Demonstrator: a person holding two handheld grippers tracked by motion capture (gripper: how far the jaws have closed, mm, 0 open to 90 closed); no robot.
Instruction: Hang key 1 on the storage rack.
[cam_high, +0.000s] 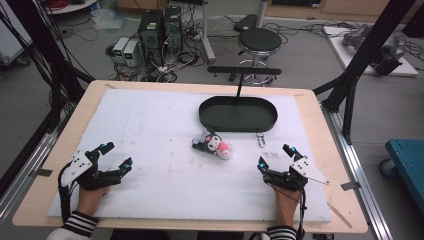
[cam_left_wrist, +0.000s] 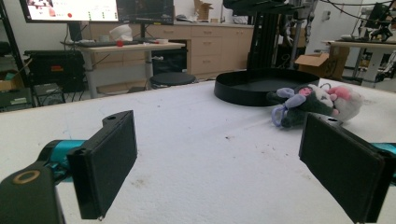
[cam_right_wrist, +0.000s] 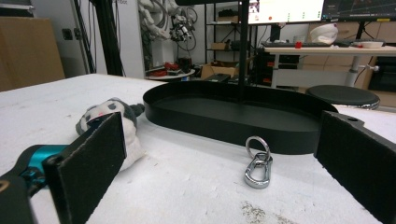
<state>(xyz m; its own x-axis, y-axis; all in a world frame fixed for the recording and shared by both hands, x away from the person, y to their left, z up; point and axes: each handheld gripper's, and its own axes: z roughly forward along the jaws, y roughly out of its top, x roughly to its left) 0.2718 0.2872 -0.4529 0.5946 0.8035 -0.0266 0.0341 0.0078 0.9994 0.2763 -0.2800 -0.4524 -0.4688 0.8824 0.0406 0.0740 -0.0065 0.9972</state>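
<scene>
A small plush toy (cam_high: 214, 145), black, white and pink, lies on the white mat just in front of a black oval tray (cam_high: 238, 114). A silver keyring clip (cam_high: 260, 139) lies right of the toy, near the tray's front rim. My left gripper (cam_high: 116, 155) rests at the mat's near left, jaws wide apart and empty; its view shows the plush toy (cam_left_wrist: 315, 102) and the tray (cam_left_wrist: 261, 86) ahead to the right. My right gripper (cam_high: 275, 156) sits at the near right, open and empty; its view has the clip (cam_right_wrist: 258, 163) between the jaws, the plush toy (cam_right_wrist: 114, 122) behind the left jaw and the tray (cam_right_wrist: 233, 116) beyond.
The white mat (cam_high: 160, 150) covers most of a wooden table (cam_high: 320, 130). A thin black stand (cam_high: 243, 75) rises behind the tray. Beyond the table are a stool (cam_high: 259, 42), computer towers (cam_high: 160, 30) and cables on the floor. Black frame posts (cam_high: 365, 55) flank the table.
</scene>
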